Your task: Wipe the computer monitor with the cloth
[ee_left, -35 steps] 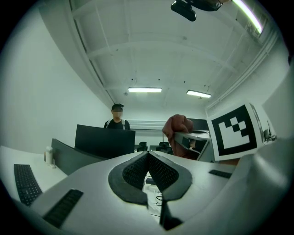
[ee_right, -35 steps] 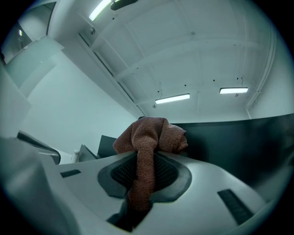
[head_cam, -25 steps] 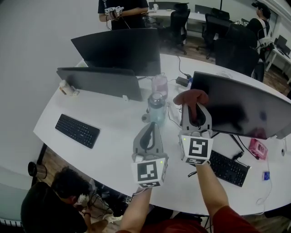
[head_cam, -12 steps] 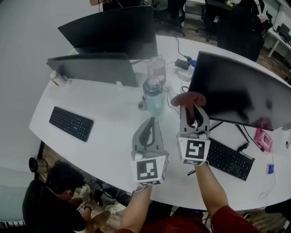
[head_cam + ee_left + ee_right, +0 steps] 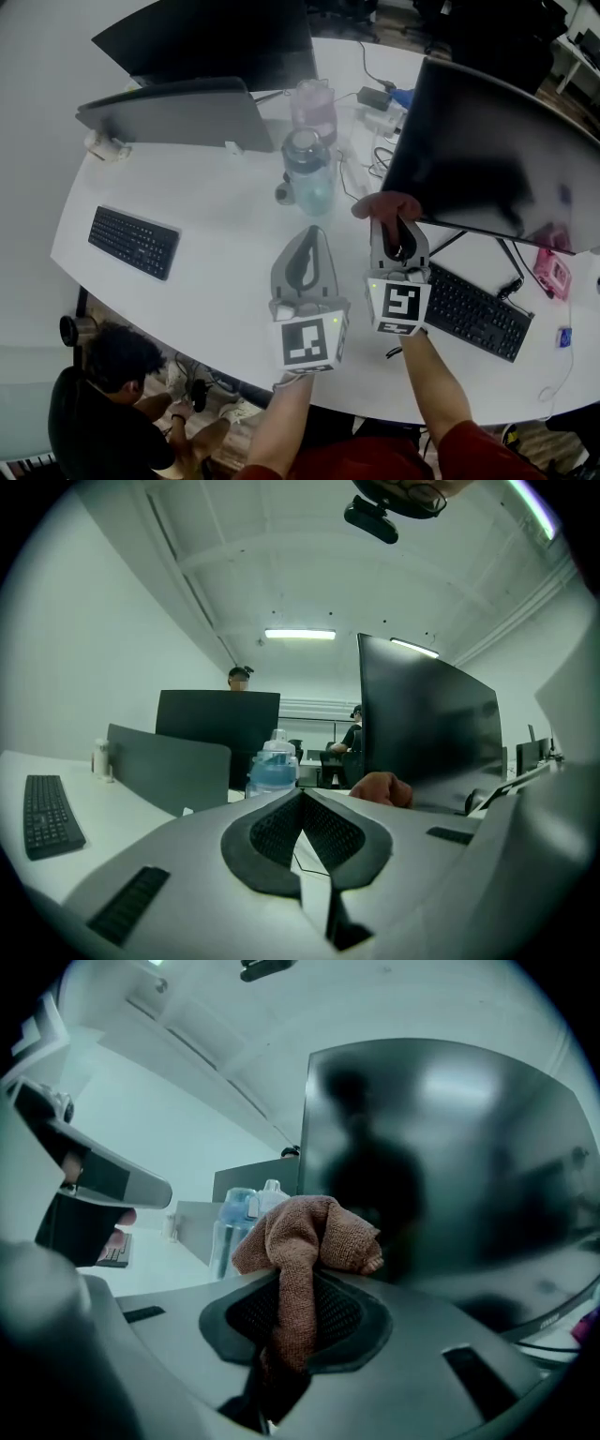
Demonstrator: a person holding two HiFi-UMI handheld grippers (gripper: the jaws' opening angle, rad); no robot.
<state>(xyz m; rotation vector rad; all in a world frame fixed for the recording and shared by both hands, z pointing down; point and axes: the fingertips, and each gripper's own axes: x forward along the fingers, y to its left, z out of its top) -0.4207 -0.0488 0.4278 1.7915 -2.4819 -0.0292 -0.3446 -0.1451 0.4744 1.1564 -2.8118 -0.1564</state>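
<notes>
Your curved white table [image 5: 225,262] bears the near monitor [image 5: 497,159], a black keyboard [image 5: 476,312] below it, a second keyboard [image 5: 133,242] at left, and a blue bottle [image 5: 307,178] at centre.

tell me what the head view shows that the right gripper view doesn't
Only the head view: the keyboard in front of the monitor, and a person low beside the table's edge. Only the right gripper view: the brown cloth pinched between the right gripper's pads and hanging down through them, plus a dim reflection on the screen. Both: the brown cloth bunched close to the monitor's left edge, with the blue bottle off to its left.
</notes>
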